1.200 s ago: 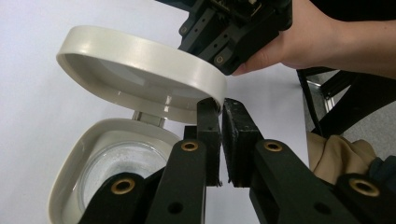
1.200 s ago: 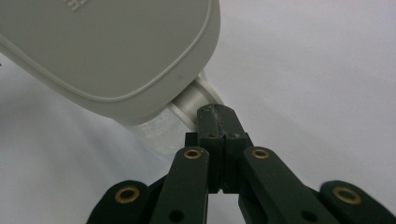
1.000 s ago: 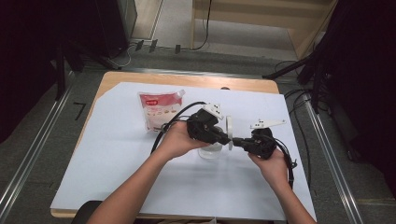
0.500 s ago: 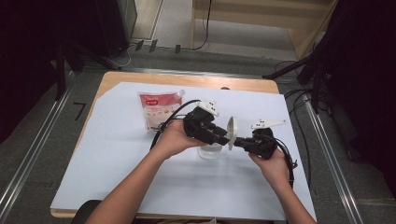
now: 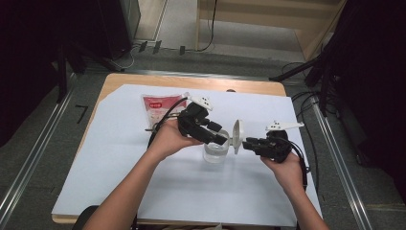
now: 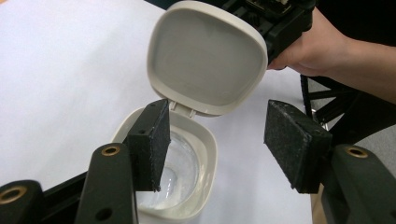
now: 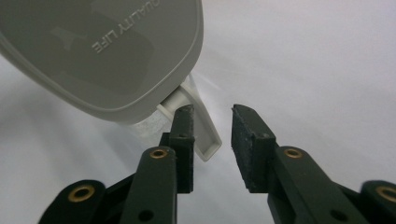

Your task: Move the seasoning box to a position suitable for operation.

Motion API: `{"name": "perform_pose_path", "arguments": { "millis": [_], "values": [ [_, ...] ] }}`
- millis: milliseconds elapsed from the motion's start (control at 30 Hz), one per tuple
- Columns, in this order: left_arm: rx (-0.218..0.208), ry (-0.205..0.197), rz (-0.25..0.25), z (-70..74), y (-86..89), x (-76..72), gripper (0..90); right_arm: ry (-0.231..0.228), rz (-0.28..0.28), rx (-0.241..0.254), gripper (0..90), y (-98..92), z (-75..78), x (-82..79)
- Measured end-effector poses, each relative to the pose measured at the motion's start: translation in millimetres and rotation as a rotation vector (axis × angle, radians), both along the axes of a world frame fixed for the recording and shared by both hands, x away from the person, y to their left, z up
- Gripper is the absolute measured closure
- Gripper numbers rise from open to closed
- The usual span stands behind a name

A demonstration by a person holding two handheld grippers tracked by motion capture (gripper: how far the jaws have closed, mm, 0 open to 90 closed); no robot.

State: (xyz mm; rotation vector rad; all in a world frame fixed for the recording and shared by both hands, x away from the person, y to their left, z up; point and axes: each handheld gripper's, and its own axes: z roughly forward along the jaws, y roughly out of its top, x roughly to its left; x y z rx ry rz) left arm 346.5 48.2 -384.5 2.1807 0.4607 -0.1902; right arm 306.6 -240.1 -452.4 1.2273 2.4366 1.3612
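High view: jar (image 5: 214, 152) standing mid-sheet between the 2 grippers, clear and seemingly empty. Lid (image 5: 236, 136) now swung up on its hinge, near upright; 1 second ago down flat with both grippers pinched in over it. Left gripper (image 5: 221, 139) slid back a little toward the left, jaws just been opening, nothing clamped. Right gripper (image 5: 246, 143) just behind the raised lid, jaws likewise just been opening, parted only slightly. Judged: opening step done, both grips let go, jar ready for filling.

Left gripper view: left gripper (image 6: 224, 140) about half open, gripping nothing; 1 pad over the jar (image 6: 187, 158) rim, the other out over bare sheet (image 6: 56, 70). Lid (image 6: 210, 56) standing open behind, inner face turned this way. Beyond it the right gripper (image 6: 280, 18) and its hand (image 6: 322, 51).

Right gripper view: right gripper (image 7: 212, 135) slightly parted, pads pressing on nothing; small tab (image 7: 203, 135) of the jar close against 1 pad, contact unclear. Lid (image 7: 102, 51) leaning overhead, outer face with lettering.

Around: bag (image 5: 158, 108) lying on the sheet behind the left gripper, near the far edge of the table (image 5: 119, 79), well apart from the jar. In the way: raised lid between the right gripper and the jar mouth; free-standing lid liable to drop shut if nudged.
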Motion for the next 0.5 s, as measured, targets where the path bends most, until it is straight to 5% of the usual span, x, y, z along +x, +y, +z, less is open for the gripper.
{"name": "perform_pose_path", "arguments": {
  "millis": [267,500],
  "values": [
    [0.02,-0.012,0.008,0.8,12.2,1.5,43.5,-0.069,-0.005,0.009,62.6,-4.9,5.5,-7.1],
    [0.046,-0.036,0.029,2.7,24.9,-2.3,42.0,-0.061,-0.021,-0.002,53.1,-11.8,5.6,-16.0]
  ]
}}
